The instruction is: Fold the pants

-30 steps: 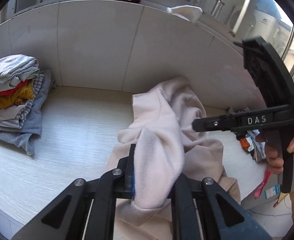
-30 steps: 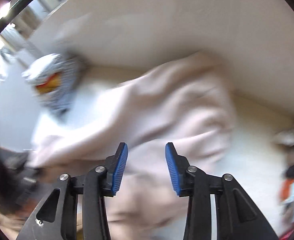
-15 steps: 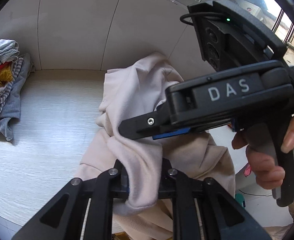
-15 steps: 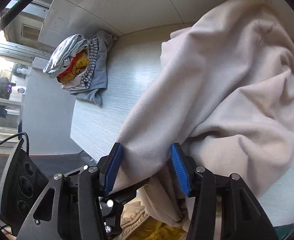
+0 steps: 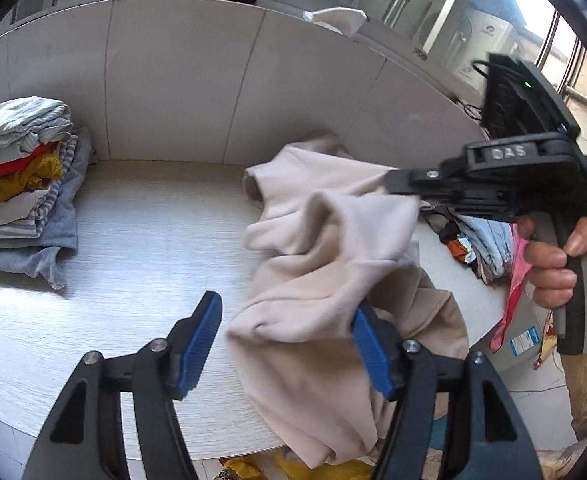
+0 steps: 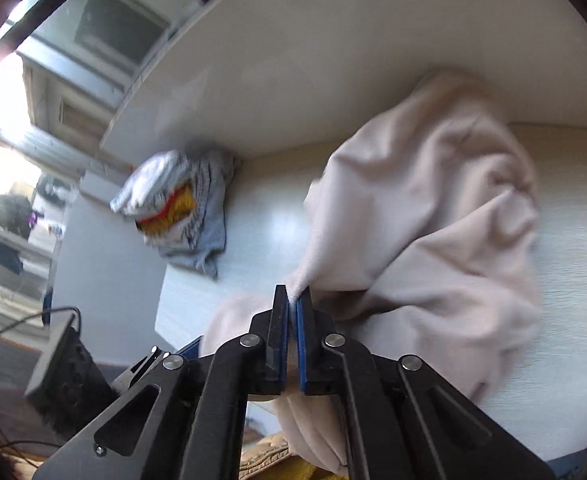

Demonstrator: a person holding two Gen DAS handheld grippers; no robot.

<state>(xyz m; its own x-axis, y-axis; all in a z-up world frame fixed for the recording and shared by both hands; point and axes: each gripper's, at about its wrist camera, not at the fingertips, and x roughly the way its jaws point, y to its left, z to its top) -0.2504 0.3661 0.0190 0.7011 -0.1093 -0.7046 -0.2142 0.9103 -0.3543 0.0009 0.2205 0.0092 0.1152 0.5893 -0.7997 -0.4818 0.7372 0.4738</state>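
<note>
No fold is made yet: the crumpled pale-pink fleece pants [image 5: 333, 264] are heaped right of the stack of folded clothes [image 5: 21, 176], pinched by the right gripper [image 6: 292, 316], while the opening left gripper [image 5: 285, 344] is spread around them.

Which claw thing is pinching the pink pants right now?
The right gripper: its jaws are pressed shut on a fold of the pale pink pants. The left gripper is opening, its blue pads spread apart, no longer squeezing the cloth.
</note>
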